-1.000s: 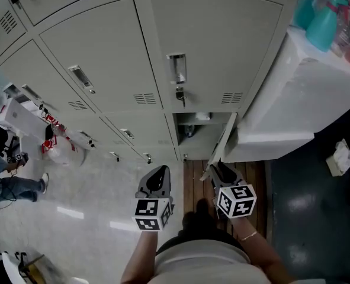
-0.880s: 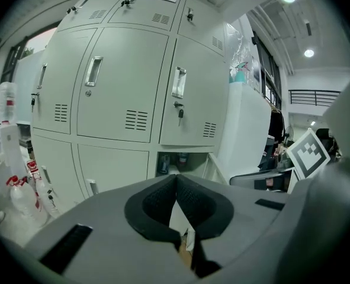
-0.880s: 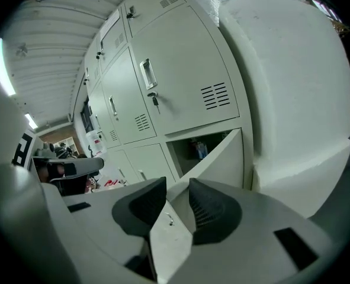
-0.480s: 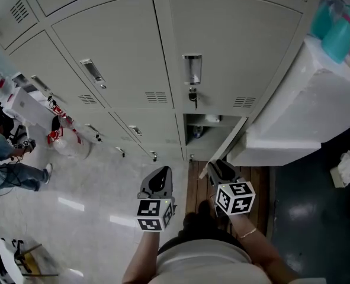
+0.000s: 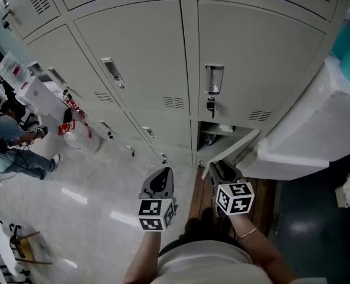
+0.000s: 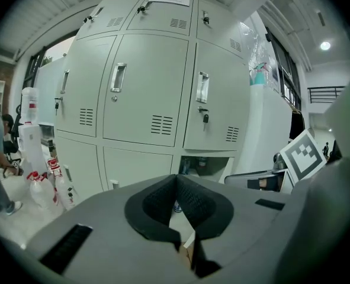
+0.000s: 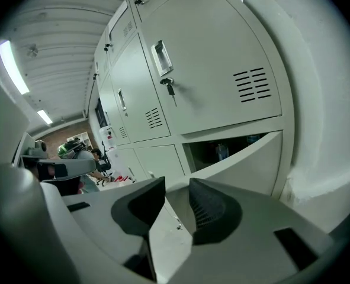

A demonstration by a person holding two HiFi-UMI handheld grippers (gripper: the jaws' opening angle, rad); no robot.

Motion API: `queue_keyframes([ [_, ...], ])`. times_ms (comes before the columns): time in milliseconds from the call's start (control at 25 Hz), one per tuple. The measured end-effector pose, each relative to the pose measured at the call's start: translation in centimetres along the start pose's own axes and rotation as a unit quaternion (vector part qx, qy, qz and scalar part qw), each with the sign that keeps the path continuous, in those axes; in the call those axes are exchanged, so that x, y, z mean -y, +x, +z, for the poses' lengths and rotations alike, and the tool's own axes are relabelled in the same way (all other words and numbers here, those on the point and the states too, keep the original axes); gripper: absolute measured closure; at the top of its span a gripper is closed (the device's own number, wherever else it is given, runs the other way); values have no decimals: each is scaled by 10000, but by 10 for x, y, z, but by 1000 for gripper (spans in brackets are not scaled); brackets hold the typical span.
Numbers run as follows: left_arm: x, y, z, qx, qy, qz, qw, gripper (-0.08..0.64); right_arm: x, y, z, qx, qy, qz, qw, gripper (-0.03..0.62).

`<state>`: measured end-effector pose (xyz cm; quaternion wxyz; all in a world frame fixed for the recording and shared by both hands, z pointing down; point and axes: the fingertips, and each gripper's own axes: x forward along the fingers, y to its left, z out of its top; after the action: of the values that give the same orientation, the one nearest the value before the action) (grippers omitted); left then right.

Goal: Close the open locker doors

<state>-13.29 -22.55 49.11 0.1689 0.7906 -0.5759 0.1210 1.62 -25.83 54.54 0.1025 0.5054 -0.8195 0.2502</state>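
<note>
Swung a little nearer its frame than a second ago, the pale grey metal locker door (image 5: pixel 237 148) in the bottom row stands ajar. My right gripper (image 5: pixel 219 169) is at its free edge, jaws opening with that edge between them. My left gripper (image 5: pixel 161 179) hangs just beside it, jaws pressed together on nothing. Closed grey lockers (image 5: pixel 133 52) fill the wall around the open one.

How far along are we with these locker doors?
Done: the other doors in view sit flush, including the keyed door. In hand: the lower right door stands ajar, its edge between the right gripper's fingers, whose jaws are opening. Left: push it fully shut. The left gripper is shut and empty.
</note>
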Motion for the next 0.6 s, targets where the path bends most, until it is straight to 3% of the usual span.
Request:
queue_keyframes([
  [280,-15,6,10,63,35,247,9997,540,-4,25,11,-52,-269,120,9996,495],
  [600,-31,12,19,99,-14,427,9990,540,-3,56,17,-231,-416,190,9987,468],
])
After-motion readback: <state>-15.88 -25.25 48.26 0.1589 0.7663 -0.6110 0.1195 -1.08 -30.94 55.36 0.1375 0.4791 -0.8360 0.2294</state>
